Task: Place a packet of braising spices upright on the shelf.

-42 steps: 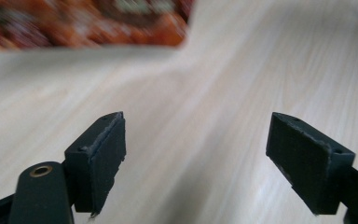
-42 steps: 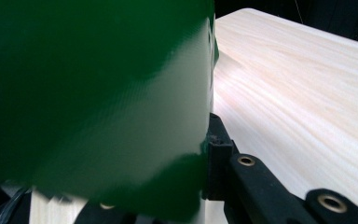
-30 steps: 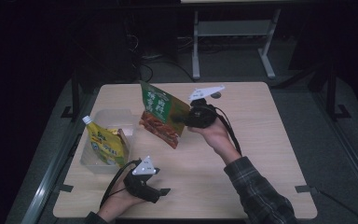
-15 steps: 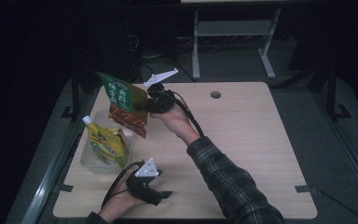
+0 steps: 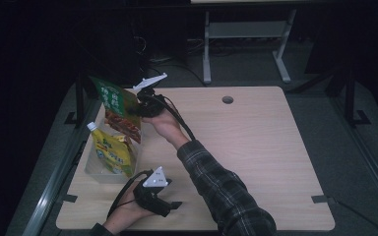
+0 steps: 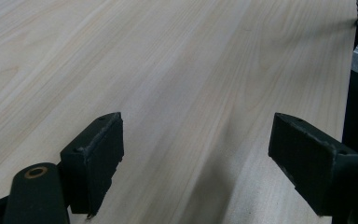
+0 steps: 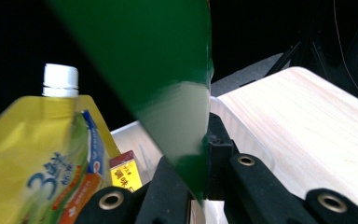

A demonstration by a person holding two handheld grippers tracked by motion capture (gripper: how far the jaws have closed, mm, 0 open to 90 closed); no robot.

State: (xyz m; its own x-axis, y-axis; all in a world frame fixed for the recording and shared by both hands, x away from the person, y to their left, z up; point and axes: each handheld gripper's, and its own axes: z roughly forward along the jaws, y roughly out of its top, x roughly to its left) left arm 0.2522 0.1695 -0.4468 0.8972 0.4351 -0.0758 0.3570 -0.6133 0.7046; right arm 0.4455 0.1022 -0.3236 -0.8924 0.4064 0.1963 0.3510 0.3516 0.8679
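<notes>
The right gripper [image 7: 200,186] clamps the lower edge of a green packet [image 7: 168,79], its 2 black jaws pressed on either side as the glossy packet rises up through the frame. To its left stands a yellow pouch [image 7: 32,154] with a white cap [image 7: 59,80], beside a small red-and-yellow box [image 7: 126,172] in a clear bin [image 7: 235,123]. A pale wooden table [image 7: 317,140] stretches right.

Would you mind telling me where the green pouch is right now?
In the high view the green pouch hangs at the table's far left, clamped in the right tongs, above the clear bin and just behind the yellow pouch.
</notes>
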